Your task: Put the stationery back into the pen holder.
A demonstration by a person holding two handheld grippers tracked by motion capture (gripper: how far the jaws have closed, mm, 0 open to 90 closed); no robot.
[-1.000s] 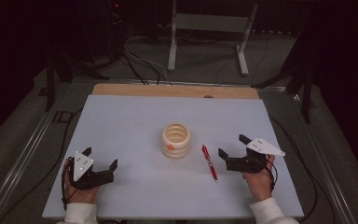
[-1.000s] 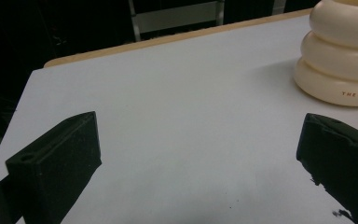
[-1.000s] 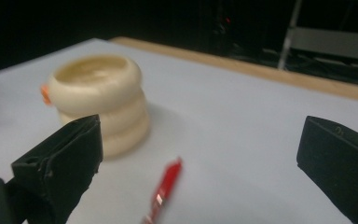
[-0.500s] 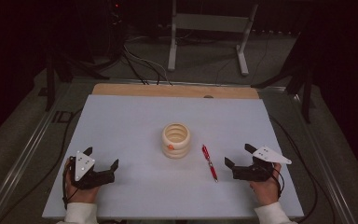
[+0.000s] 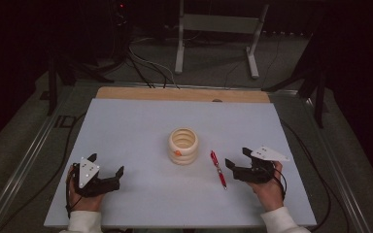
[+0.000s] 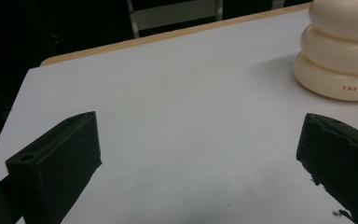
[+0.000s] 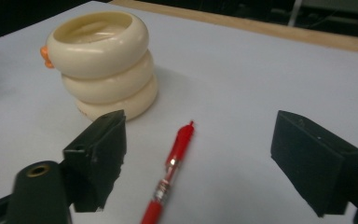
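One line, "THE JU", marks the cream holder (image 6: pixel 340 51)

A ringed cup (image 5: pixel 183 145) stands upright near the middle of the table (image 5: pixel 126 121). Just to its right a pen (image 5: pixel 218 169) lies flat, apart from it. The right gripper (image 5: pixel 237 163) sits right of the pen, close by. The left gripper (image 5: pixel 108 166) rests well apart toward the near left corner.

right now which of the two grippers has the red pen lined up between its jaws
The right gripper: the red pen lies on the table between its open jaws, untouched. The left gripper has bare table between its jaws.
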